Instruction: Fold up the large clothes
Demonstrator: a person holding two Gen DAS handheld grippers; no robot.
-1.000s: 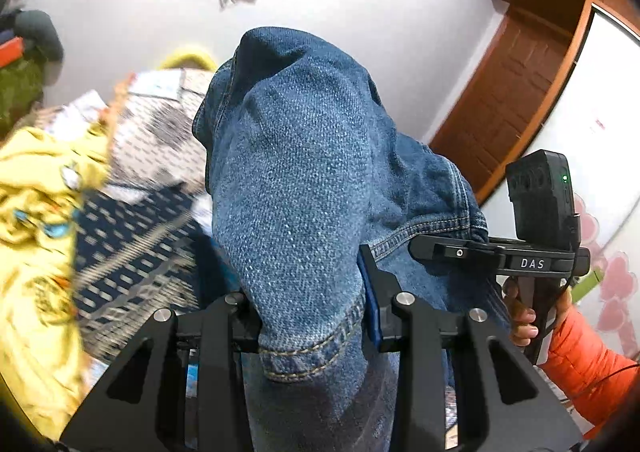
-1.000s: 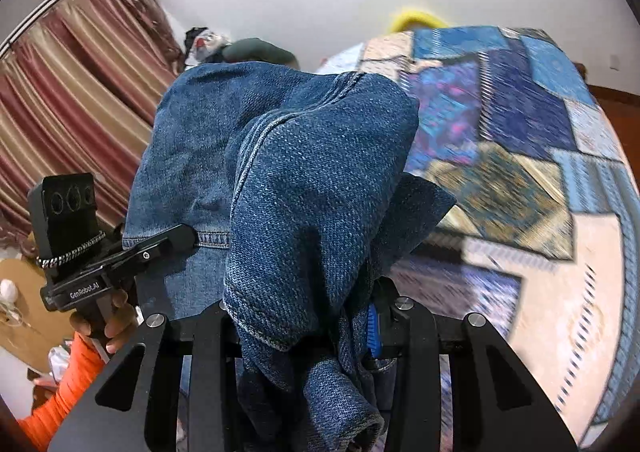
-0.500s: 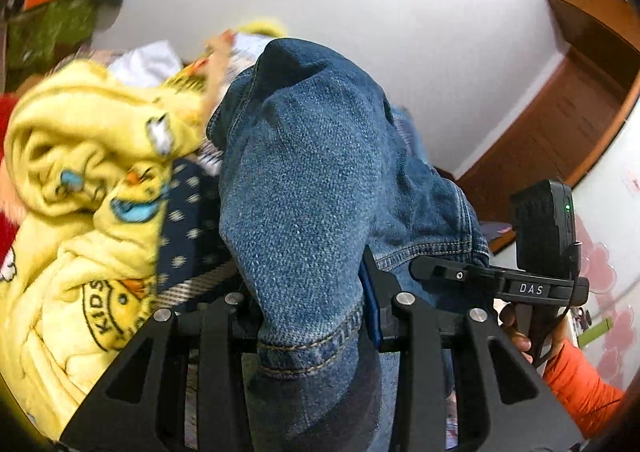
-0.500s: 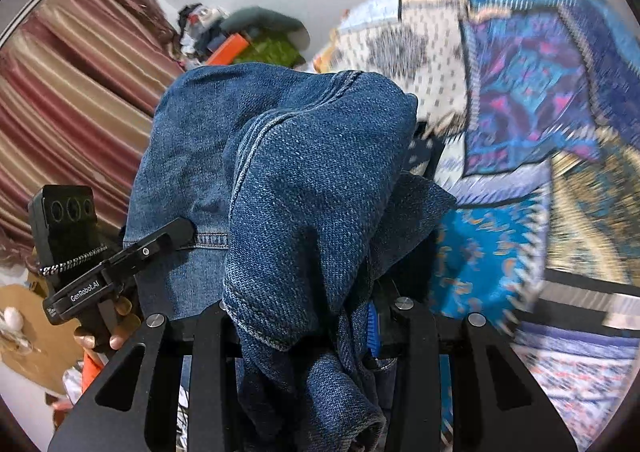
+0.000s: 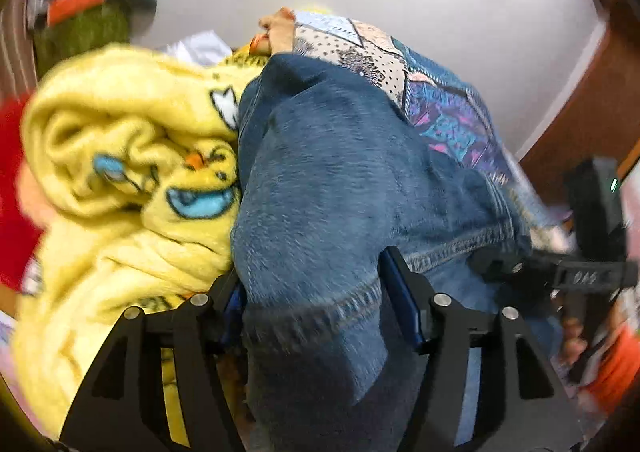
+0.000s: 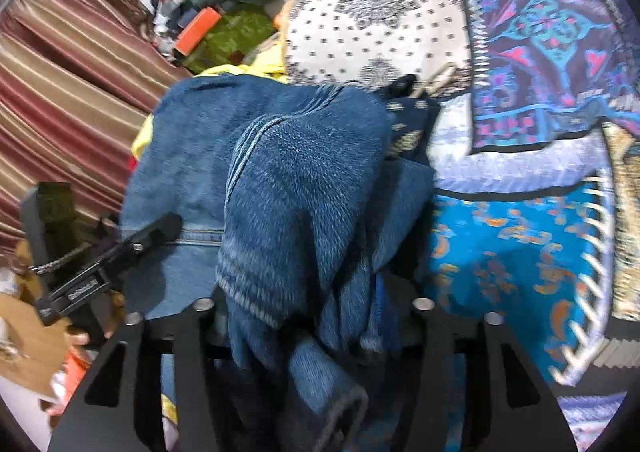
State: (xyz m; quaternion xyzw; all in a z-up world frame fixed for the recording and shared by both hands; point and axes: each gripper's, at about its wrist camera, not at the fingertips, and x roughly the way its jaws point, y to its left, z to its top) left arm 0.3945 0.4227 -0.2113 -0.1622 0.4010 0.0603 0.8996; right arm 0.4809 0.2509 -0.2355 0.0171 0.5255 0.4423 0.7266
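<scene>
Left gripper [image 5: 320, 288] pinches a hemmed edge of the jeans [image 5: 340, 180], its two blue-padded fingers pressed onto the denim from either side. Right gripper [image 6: 312, 312] does the same with a thicker bunch of the jeans [image 6: 288, 188], several layers crammed between its fingers. Holding two separate edges at once looks meant to keep the heavy cloth spread between the hands, so that it can be laid out flat and folded rather than dropped in a heap; that is a judgement, not something shown.

The jeans hang from both grippers above the quilt [image 6: 520, 212], draped forward over the fingers, so most of the garment is off the bed. Whether any part of it touches the quilt cannot be told. In the left view, the right gripper [image 5: 540, 272] sits just to the right of the jeans, clamped on a stitched seam; in the right view, the left gripper [image 6: 120, 256] grips the denim's left side.

Left of the jeans and touching them lies a crumpled yellow blanket [image 5: 132, 172] with cartoon prints, probably pushed aside to leave the quilt free for folding. Beyond the jeans, a pile of clutter [image 6: 216, 24] sits by the striped curtain [image 6: 68, 64].

Counted: two grippers, one pair of jeans, one yellow blanket, one quilt, one curtain.
</scene>
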